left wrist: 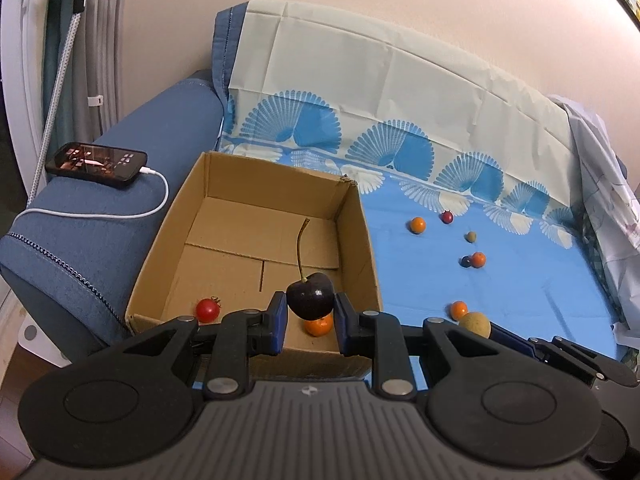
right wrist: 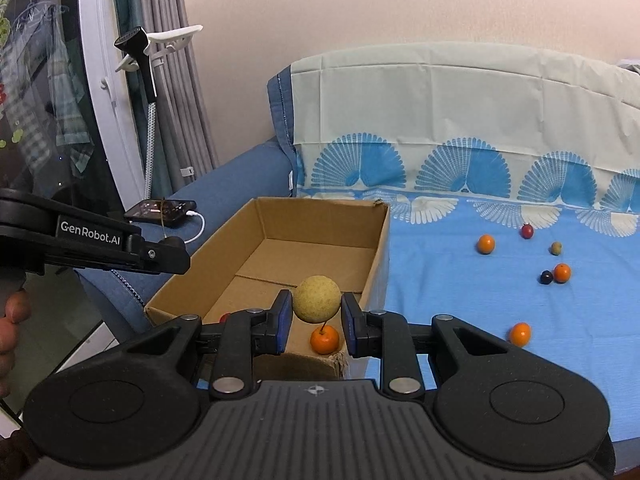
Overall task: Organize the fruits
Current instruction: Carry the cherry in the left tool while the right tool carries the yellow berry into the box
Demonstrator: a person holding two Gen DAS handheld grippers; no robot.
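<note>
**Both grippers loaded, hanging over the box**

So the left gripper [left wrist: 310, 316] is clamped on a dark cherry [left wrist: 310, 295], blue pads pinching it from both sides, long stem poking straight up. It's held over the near end of the cardboard box [left wrist: 244, 184]. Right under the cherry, on the box floor, sits a small orange fruit [left wrist: 318, 325], and off to the gripper's left there's a red cherry tomato [left wrist: 207, 310].

The right gripper [right wrist: 316, 318] is squeezed on a yellowish round fruit [right wrist: 317, 298], also over the box's near end, with that same orange one just below it.

Out past the box to the right of both grippers, loose fruits are scattered on the blue cloth [right wrist: 440, 288]: a few orange ones, a dark red one, a greenish one and a dark blue one touching an orange. Far left, a phone [left wrist: 96, 159] on a white cable lies on the sofa arm.
</note>
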